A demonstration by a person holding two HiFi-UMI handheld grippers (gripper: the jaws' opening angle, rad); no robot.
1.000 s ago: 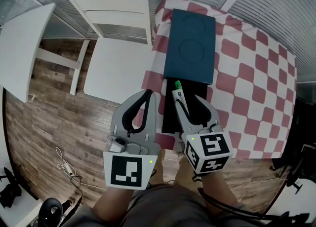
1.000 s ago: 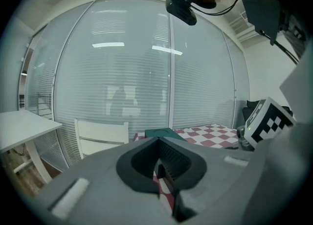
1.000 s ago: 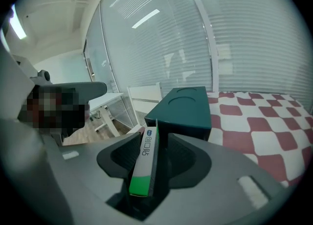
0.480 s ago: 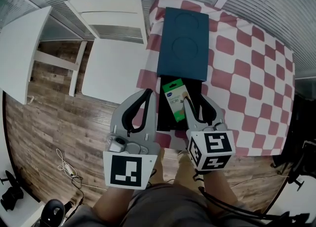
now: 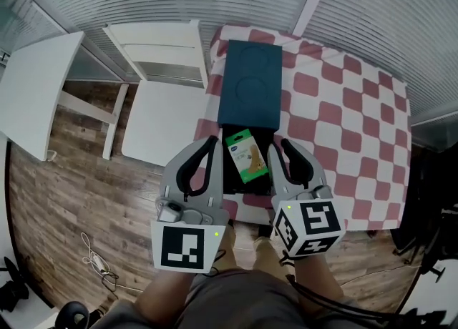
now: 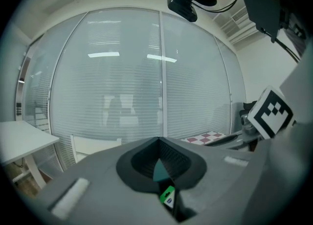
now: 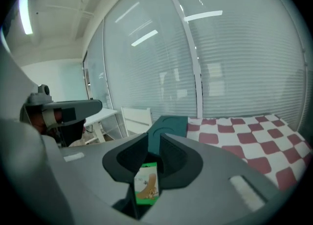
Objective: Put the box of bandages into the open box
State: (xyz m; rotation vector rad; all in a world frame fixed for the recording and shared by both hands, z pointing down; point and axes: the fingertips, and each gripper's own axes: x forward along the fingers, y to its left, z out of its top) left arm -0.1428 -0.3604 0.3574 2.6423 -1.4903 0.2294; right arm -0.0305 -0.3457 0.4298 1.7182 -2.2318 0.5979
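The green-and-white box of bandages (image 5: 246, 154) lies flat inside the open black box (image 5: 230, 179), free of both grippers. It also shows below the jaws in the left gripper view (image 6: 167, 195) and the right gripper view (image 7: 147, 184). The dark teal lid (image 5: 250, 84) lies on the table just beyond it. My right gripper (image 5: 278, 146) hovers at the bandage box's near right. Its jaws have just been closing, a narrow gap is left, and nothing is between them. My left gripper (image 5: 214, 141) is shut and empty, left of the black box.
The table with the red-and-white checked cloth (image 5: 343, 120) runs off to the right. A white chair (image 5: 163, 102) stands left of it and a white tabletop (image 5: 36, 84) lies at far left. Wooden floor (image 5: 79, 177) is below.
The bandage box, held edgewise in the right jaws a second ago, now lies flat in the black box. Both grippers have pulled back towards me and risen.
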